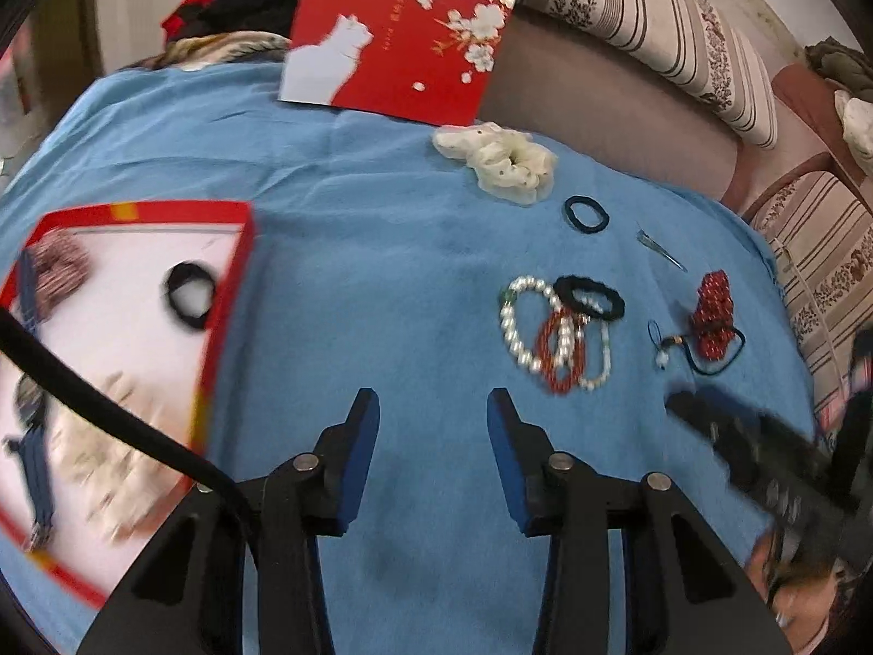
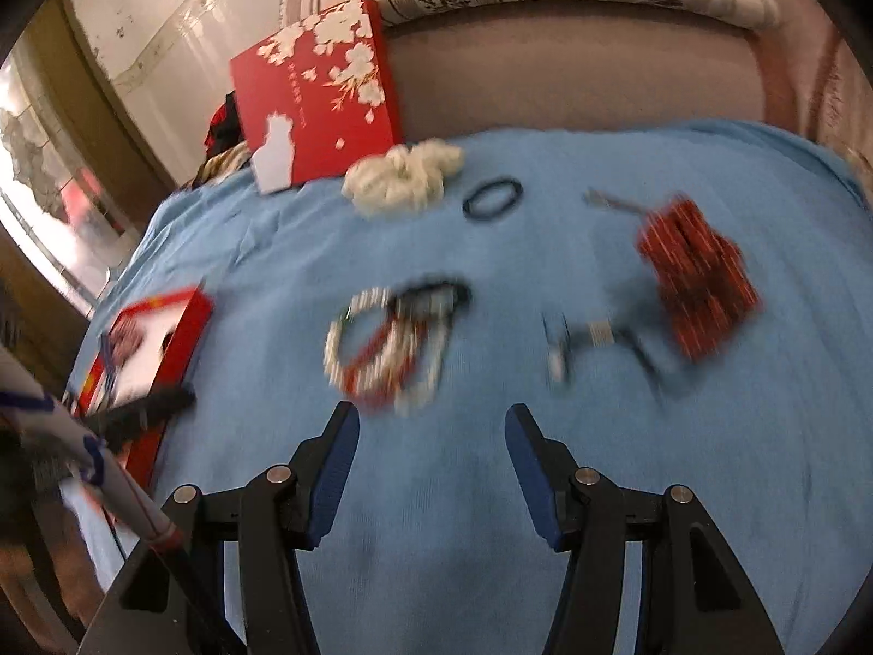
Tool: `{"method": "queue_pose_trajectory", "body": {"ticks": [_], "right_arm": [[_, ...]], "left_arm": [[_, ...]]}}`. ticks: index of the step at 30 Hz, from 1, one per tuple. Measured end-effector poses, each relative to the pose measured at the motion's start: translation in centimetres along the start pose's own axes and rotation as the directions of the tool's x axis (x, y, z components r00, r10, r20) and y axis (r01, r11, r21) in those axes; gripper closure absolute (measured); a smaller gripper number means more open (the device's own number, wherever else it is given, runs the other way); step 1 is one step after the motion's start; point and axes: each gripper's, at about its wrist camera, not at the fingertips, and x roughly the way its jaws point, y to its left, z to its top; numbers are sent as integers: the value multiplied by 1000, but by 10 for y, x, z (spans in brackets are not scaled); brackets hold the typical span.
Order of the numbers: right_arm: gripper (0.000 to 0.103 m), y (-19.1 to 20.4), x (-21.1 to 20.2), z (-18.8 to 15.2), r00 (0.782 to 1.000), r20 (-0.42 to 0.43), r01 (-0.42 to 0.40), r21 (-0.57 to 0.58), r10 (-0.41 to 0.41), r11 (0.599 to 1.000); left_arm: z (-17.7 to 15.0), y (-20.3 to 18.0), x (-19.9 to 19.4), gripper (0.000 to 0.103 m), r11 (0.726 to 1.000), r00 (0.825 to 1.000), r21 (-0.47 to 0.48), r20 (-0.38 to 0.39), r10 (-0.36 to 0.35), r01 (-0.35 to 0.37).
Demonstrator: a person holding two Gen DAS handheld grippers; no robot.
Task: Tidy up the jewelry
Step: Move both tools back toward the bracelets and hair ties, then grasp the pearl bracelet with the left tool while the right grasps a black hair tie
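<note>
A red-rimmed box point(image 1: 226, 295) with a white floor lies at the left on a blue cloth point(image 1: 382, 273); it holds a black hair tie point(image 1: 188, 289), a beaded piece and blurred items. A tangle of pearl and red bead bracelets point(image 1: 556, 333) with a black scrunchie lies right of centre, also in the right wrist view point(image 2: 393, 344). A red bead bundle point(image 1: 712, 311) with cord lies further right, blurred in the right wrist view point(image 2: 695, 278). My left gripper point(image 1: 434, 409) is open and empty above the cloth. My right gripper point(image 2: 431, 426) is open and empty just short of the bracelets.
A red lid point(image 1: 404, 27) with white blossoms and a cat leans at the back against a sofa. A white scrunchie point(image 1: 504, 161), a thin black hair tie point(image 1: 586, 213) and a metal clip point(image 1: 660, 251) lie on the cloth. Striped cushions point(image 1: 655, 16) stand behind.
</note>
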Motion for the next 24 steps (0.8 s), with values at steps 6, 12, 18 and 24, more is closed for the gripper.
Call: {"method": "queue_pose_trajectory", "body": {"ticks": [6, 12, 18, 24], "right_arm": [[61, -11, 72, 45, 995, -82, 58, 10, -57, 998], [92, -18, 85, 49, 994, -90, 57, -29, -60, 998], [94, -34, 60, 44, 998, -51, 40, 24, -39, 999], [94, -17, 17, 38, 1000, -6, 13, -20, -13, 1000]], "left_arm": [[29, -14, 57, 70, 998, 996, 9, -57, -65, 66], [41, -36, 95, 72, 991, 988, 25, -89, -129, 132], [45, -56, 100, 94, 994, 990, 60, -107, -87, 93], [42, -29, 16, 94, 990, 990, 26, -8, -142, 142]]}}
